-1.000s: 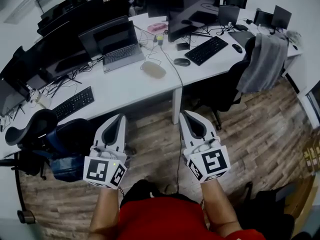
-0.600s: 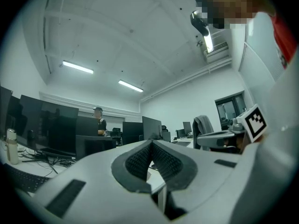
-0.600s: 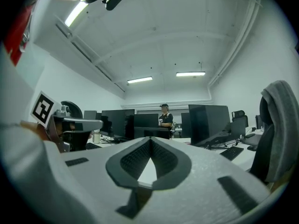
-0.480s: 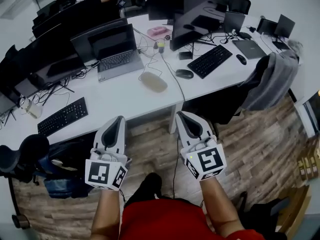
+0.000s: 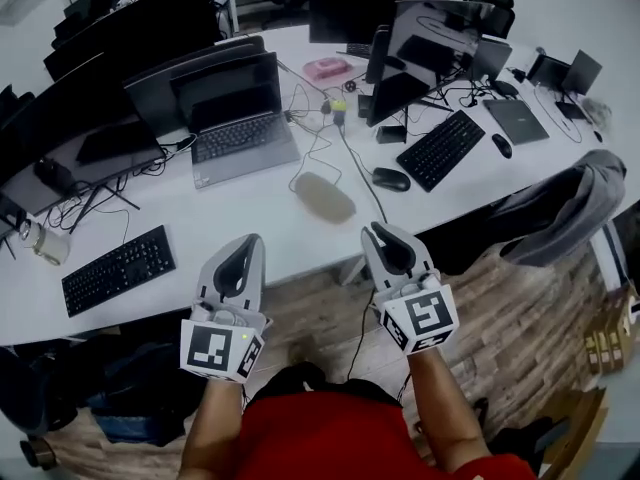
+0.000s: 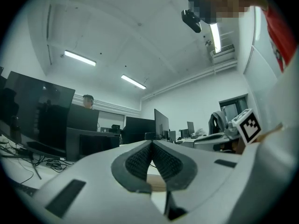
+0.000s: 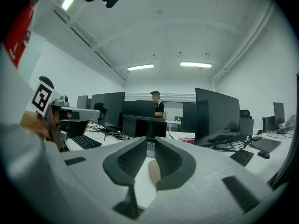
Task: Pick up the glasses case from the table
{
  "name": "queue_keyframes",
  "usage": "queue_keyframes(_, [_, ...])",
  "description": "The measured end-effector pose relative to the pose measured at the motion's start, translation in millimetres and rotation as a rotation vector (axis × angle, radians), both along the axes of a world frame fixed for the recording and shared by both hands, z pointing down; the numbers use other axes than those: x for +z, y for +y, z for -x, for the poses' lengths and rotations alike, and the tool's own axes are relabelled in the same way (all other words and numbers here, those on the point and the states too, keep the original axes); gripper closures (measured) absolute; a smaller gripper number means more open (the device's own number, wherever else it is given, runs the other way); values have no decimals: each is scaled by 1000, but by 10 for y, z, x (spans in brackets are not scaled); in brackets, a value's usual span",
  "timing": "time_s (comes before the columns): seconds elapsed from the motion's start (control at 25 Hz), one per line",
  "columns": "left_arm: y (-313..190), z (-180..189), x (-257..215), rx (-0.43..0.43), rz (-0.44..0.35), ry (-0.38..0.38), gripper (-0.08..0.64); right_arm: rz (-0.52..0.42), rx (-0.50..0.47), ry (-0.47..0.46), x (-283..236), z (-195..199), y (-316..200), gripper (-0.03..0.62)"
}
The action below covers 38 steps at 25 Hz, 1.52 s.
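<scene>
The glasses case [image 5: 325, 197] is a beige oval lying on the white table [image 5: 250, 213], near its front edge. Both grippers are held level at that edge, short of the case. In the head view my left gripper [image 5: 250, 241] is below and left of the case, and my right gripper [image 5: 377, 230] is below and right of it. The left gripper [image 6: 151, 143] has its tips together, with the case [image 6: 156, 183] showing low beyond them. The right gripper [image 7: 150, 143] has its jaws opening by a narrow gap with nothing in it; the case [image 7: 154, 171] shows beyond.
On the table are an open laptop [image 5: 235, 118], two black keyboards [image 5: 118, 268] [image 5: 440, 148], a mouse [image 5: 391, 178], monitors [image 5: 425, 53], a pink item [image 5: 326, 67] and cables. A chair with a grey jacket [image 5: 570, 208] stands at the right. A person [image 7: 158, 104] stands far behind.
Both grippers have moved forward from over the floor up to the table's front edge. The case now lies close ahead, between their tips. The right jaws have parted slightly.
</scene>
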<state>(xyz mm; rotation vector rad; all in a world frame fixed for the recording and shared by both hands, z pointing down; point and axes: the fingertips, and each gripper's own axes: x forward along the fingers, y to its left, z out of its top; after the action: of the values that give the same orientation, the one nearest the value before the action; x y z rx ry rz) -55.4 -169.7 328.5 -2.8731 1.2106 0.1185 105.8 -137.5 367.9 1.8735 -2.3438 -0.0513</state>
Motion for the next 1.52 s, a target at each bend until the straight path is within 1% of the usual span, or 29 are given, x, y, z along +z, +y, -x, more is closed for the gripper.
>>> queue_keyframes(0.12, [-258, -12, 77, 12, 6, 7, 549, 29, -2, 12, 163, -7, -294, 499])
queue_keyframes(0.24, [-444, -11, 172, 13, 25, 15, 549, 94, -35, 40, 409, 30, -544, 432])
queue_keyframes(0.4, [-629, 5, 276, 2, 48, 19, 549, 177, -60, 96, 732, 26, -856, 302])
queue_keyframes(0.44, [-668, 18, 295, -5, 52, 19, 549, 194, -66, 107, 804, 24, -934, 279])
queue_keyframes(0.56, [-777, 61, 339, -33, 59, 16, 549, 243, -96, 133, 1008, 24, -1162, 239])
queue_keyframes(0.88, [-1011, 43, 495, -130, 66, -1, 549, 408, -210, 196, 1688, 12, -1692, 172])
queue_keyframes(1.12, [-1144, 58, 588, -236, 88, -14, 549, 539, -287, 226, 2140, 0, -1928, 144])
queue_keyframes(1.28, [-1170, 28, 605, -289, 99, -28, 549, 596, -331, 218, 2300, 22, -1986, 132])
queue_keyframes(1.52, [-1136, 15, 657, -326, 108, -54, 549, 654, -367, 220, 2462, 113, -1976, 135])
